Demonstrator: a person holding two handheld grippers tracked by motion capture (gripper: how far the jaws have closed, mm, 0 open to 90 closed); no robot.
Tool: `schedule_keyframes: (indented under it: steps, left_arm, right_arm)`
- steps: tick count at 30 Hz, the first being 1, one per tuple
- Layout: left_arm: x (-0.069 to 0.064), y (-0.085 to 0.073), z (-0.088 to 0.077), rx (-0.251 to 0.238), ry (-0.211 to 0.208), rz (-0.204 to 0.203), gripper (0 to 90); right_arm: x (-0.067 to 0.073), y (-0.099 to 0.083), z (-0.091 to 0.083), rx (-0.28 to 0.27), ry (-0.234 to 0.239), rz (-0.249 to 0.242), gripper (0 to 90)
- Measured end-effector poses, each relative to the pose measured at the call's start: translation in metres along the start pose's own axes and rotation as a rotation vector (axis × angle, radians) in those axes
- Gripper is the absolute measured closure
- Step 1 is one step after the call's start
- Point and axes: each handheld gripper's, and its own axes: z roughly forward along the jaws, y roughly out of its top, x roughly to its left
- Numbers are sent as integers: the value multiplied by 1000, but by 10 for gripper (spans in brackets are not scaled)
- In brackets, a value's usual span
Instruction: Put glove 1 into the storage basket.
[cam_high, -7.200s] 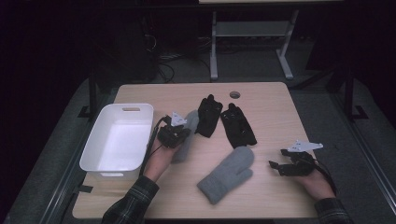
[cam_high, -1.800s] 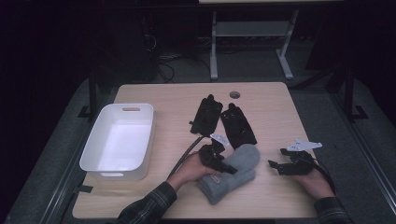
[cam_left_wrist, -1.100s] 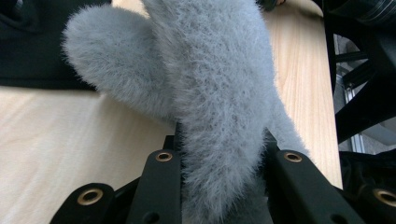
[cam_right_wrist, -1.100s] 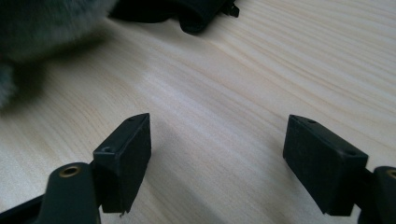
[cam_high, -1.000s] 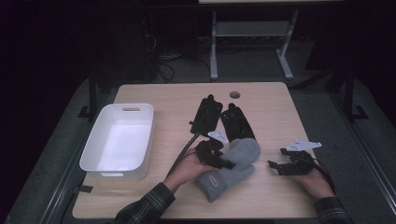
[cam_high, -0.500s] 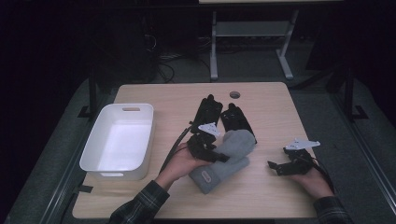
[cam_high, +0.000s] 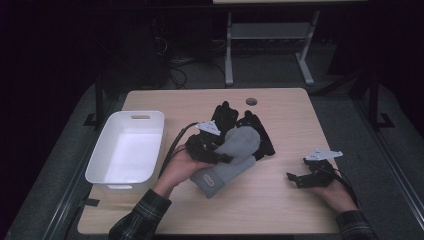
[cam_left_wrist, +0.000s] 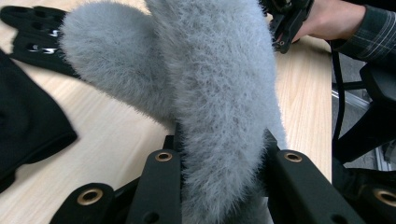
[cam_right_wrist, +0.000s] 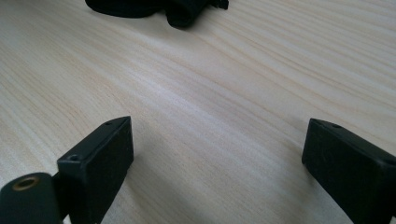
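Clamping the fuzzy grey knitted mitten between its 2 black jaws, the left gripper sits at the middle of the light wooden table, slightly left of centre. In the left gripper view the mitten rises straight out from between the jaws, its thumb lobe leaning to the left and its body filling the gap. From above, the mitten stretches right and near from that gripper, its cuff end closest to the person and its rounded tip lying against the pair of black fabric gloves just beyond it. Left of the gripper stands the white rectangular plastic bin, near the table's left edge. Well apart, at the near right, the right gripper rests low over bare wood; its jaws have just been opening and stand wide with nothing between them.
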Motion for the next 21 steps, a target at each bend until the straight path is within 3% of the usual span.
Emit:
schedule_keyframes:
  steps: [10,21]
  left_arm:
    - [13,0,-32,-43,43,-36,708]
    - [22,-4,-62,-48,80,-54,708]
  right_arm:
    - [0,0,0,-1,3,-4,87]
    - [-1,1,1,1,3,-4,88]
